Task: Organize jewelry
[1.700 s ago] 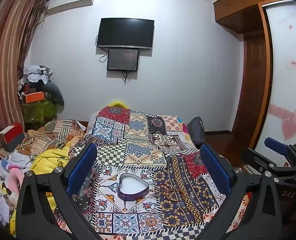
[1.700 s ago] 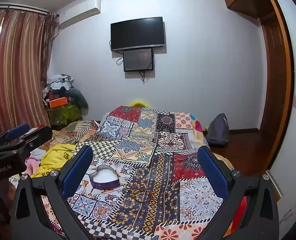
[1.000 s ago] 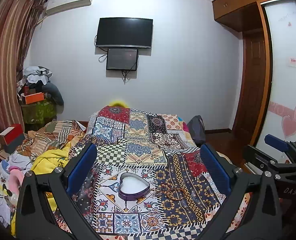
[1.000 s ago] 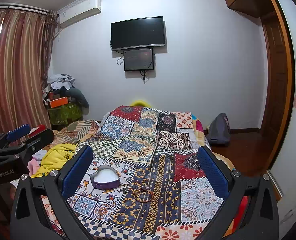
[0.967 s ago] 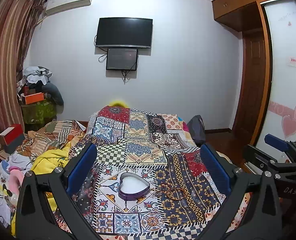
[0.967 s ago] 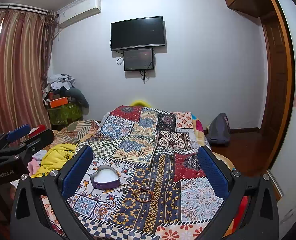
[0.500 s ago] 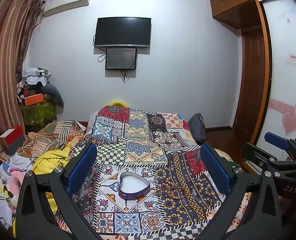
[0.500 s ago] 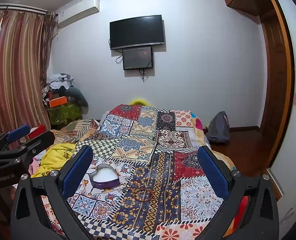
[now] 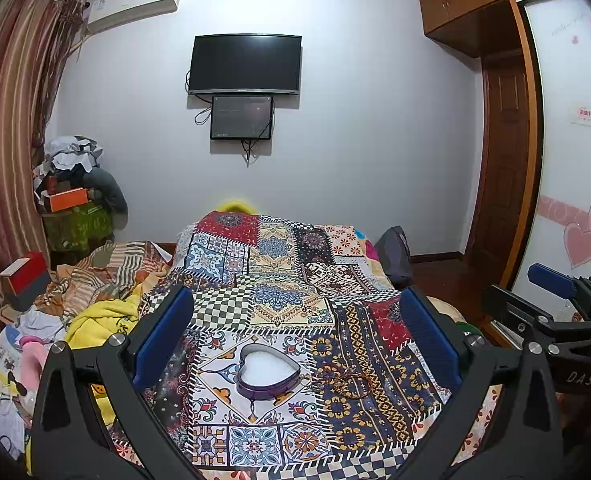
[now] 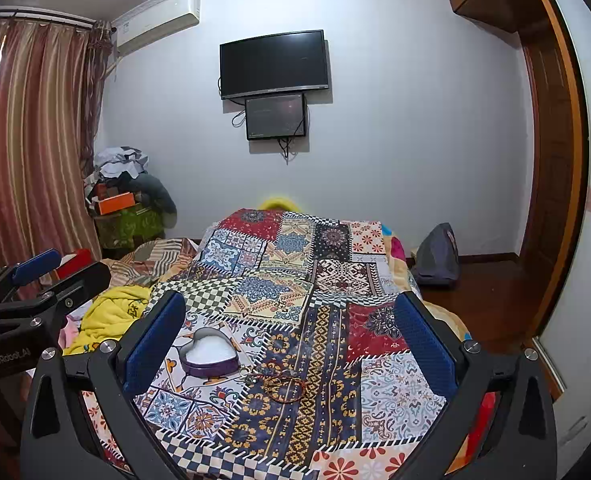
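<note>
A purple heart-shaped box (image 9: 269, 372) with a white lining lies open on the patterned bedspread (image 9: 279, 276). Just right of it lie a brown bead bracelet (image 9: 353, 380) and a thin chain. My left gripper (image 9: 295, 336) hovers open above the near end of the bed, nothing between its blue pads. In the right wrist view the heart box (image 10: 209, 350) lies at lower left, the bracelet (image 10: 289, 386) just right of it. My right gripper (image 10: 289, 340) is open and empty too, held above the bed.
A TV (image 9: 245, 64) and a smaller screen hang on the far wall. Piled clothes and a yellow blanket (image 9: 95, 320) lie left of the bed. A dark bag (image 10: 435, 256) stands on the floor at right, near a wooden door (image 9: 503, 184).
Both views have drifted slightly, the room sitting a little lower in frame. Both grippers stay open; box and bracelet have not moved.
</note>
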Available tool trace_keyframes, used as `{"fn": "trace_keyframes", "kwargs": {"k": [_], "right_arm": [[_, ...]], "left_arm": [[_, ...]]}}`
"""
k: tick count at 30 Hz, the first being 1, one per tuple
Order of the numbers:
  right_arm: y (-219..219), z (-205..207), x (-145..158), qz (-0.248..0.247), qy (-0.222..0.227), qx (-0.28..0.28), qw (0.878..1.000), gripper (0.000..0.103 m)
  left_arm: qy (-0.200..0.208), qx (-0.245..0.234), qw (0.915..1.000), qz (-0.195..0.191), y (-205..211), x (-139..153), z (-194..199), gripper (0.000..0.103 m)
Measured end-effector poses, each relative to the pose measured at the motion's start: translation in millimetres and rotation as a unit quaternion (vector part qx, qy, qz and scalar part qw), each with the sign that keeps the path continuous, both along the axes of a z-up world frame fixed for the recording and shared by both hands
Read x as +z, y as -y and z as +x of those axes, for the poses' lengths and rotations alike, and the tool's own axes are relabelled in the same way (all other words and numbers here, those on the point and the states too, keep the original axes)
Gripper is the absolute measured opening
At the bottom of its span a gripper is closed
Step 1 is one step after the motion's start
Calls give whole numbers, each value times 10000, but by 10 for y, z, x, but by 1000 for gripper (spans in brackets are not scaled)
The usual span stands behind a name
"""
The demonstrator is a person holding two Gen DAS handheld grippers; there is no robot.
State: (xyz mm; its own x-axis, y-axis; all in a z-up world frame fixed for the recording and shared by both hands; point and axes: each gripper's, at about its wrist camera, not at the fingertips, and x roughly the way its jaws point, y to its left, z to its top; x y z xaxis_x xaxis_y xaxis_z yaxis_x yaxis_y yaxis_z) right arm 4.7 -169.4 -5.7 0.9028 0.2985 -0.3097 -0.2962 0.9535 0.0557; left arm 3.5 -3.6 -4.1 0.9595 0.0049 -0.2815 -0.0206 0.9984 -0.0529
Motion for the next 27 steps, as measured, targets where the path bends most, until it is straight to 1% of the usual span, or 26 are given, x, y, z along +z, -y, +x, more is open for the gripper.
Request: {"fn": "trace_keyframes", "kwargs": {"k": [27], "right_arm": [[-13,37,-52,-44,-33,8,10000,103]], "left_arm": [[-33,18,10000,-8,-35,-10,19,103]]}}
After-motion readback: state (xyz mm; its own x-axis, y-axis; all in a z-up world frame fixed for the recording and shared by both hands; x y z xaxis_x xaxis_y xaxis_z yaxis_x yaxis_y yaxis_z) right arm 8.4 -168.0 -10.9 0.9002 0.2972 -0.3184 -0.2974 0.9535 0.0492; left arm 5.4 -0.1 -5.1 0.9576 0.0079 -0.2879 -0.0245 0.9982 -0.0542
